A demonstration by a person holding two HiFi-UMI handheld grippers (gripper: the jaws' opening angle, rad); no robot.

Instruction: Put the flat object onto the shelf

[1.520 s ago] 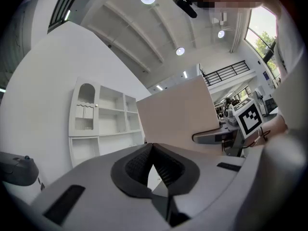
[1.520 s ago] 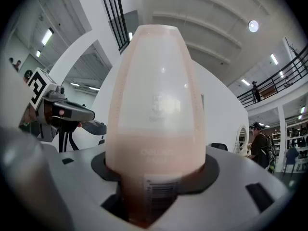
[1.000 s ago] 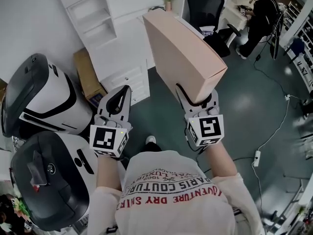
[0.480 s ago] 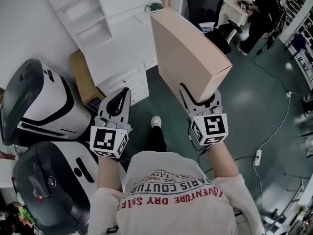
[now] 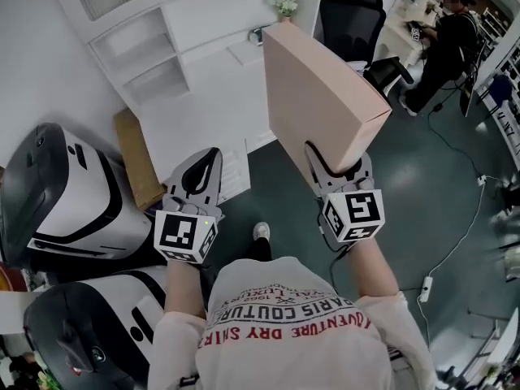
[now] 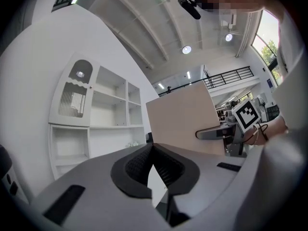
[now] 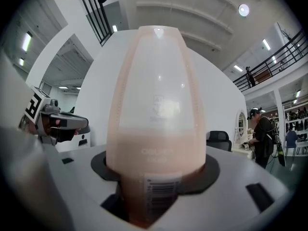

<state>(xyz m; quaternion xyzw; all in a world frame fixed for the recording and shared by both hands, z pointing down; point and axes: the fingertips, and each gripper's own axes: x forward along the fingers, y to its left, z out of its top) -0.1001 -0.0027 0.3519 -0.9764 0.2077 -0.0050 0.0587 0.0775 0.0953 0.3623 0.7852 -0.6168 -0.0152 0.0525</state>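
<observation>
1. There are two grippers. The left gripper point(image 5: 208, 161) has its jaws together, with nothing between them. The right gripper point(image 5: 335, 166) has its jaws apart and clamped on one flat pink box point(image 5: 318, 96), which it holds by a narrow end.
2. The box is in the air in front of the person, on the right side. It stands on its thin edge, and its long axis runs level, away from the person. Its wide faces are upright, and one of them looks toward the left gripper. A barcode label is on the narrow end between the jaws.
3. There is one white shelf unit point(image 5: 136, 54) ahead and to the left, with several open compartments. The box is well apart from it.
4. A white cabinet point(image 5: 207, 96) stands below and in front of the shelf unit. One small flower pot point(image 5: 284, 5) is on it, near the far corner of the box in the head view.
5. On the left are two black and white machines point(image 5: 69, 197), one behind the other, and one brown cardboard box point(image 5: 135, 157) between them and the cabinet.
6. One black office chair point(image 5: 351, 10) stands ahead on the right, and one other person point(image 5: 445, 43) is further right.
7. One power strip point(image 5: 424, 288) lies on the floor.
</observation>
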